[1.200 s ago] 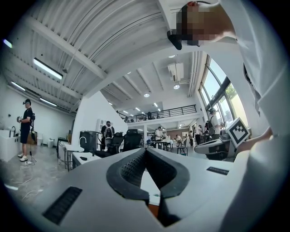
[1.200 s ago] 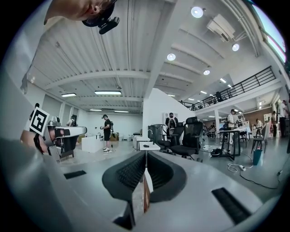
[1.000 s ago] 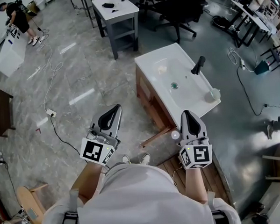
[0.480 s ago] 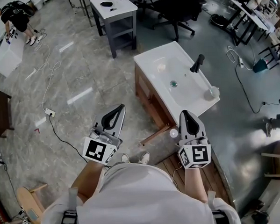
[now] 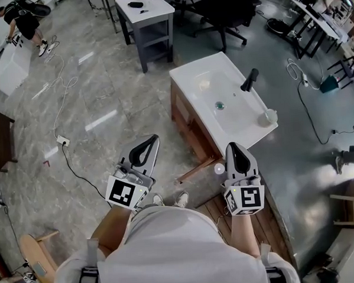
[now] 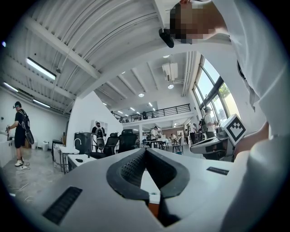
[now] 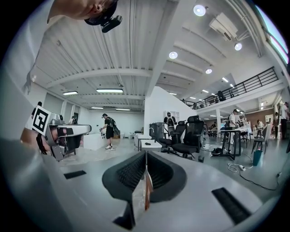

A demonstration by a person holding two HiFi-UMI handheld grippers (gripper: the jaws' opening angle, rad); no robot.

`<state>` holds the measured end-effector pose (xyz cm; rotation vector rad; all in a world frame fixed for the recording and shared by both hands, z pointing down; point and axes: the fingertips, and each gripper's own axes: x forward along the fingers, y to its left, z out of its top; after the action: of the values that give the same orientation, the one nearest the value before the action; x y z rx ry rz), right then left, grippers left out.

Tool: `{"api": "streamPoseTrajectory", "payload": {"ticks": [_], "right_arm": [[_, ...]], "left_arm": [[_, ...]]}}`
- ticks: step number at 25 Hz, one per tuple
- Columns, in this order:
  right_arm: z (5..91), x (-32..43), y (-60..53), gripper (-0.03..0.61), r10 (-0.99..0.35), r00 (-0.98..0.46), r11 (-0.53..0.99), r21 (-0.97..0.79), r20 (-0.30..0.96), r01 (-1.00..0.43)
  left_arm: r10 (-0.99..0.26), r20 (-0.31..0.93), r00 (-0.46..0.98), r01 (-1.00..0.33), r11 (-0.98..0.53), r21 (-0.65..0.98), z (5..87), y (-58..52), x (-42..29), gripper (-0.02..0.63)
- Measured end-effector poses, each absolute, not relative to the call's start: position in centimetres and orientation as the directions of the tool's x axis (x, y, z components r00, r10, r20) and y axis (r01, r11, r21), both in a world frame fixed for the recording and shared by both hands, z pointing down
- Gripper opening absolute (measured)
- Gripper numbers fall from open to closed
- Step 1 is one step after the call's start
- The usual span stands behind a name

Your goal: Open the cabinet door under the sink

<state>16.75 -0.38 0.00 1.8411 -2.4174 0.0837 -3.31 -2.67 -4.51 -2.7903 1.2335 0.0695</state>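
The sink unit stands ahead of me: a white basin top [image 5: 188, 78] with a black faucet [image 5: 250, 81] on a wooden cabinet [image 5: 185, 123]. At its near corner a wooden panel [image 5: 196, 171] angles out low over the floor, with a small white round thing [image 5: 218, 169] beside it. My right gripper [image 5: 235, 148] hovers shut and empty over the near end of the basin top, close to that round thing. My left gripper [image 5: 145, 147] is shut and empty over the floor, left of the cabinet. Both gripper views show the jaw tips together, left gripper [image 6: 146, 149] and right gripper [image 7: 146, 153].
A grey side table [image 5: 144, 15] and black office chairs [image 5: 229, 11] stand behind the sink. A cable with a power strip [image 5: 63, 142] runs over the floor at left. A white cup [image 5: 270, 117] sits on the basin's right end. A person [image 5: 22, 19] works far left.
Both grippers keep nearly the same places and stay shut. The person at the far left has shifted a little.
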Motion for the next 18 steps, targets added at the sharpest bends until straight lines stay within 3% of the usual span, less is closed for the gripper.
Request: {"api": "streamPoseTrajectory", "payload": {"ticks": [18], "right_arm": [[0.0,16.7,0.6,0.040,-0.954,-0.281,0.285,0.026,0.108,-0.958]], "left_arm": [[-0.747,-0.087,0.659,-0.752,-0.656,-0.059,-4.4,-1.5,-3.1,0.015]]}}
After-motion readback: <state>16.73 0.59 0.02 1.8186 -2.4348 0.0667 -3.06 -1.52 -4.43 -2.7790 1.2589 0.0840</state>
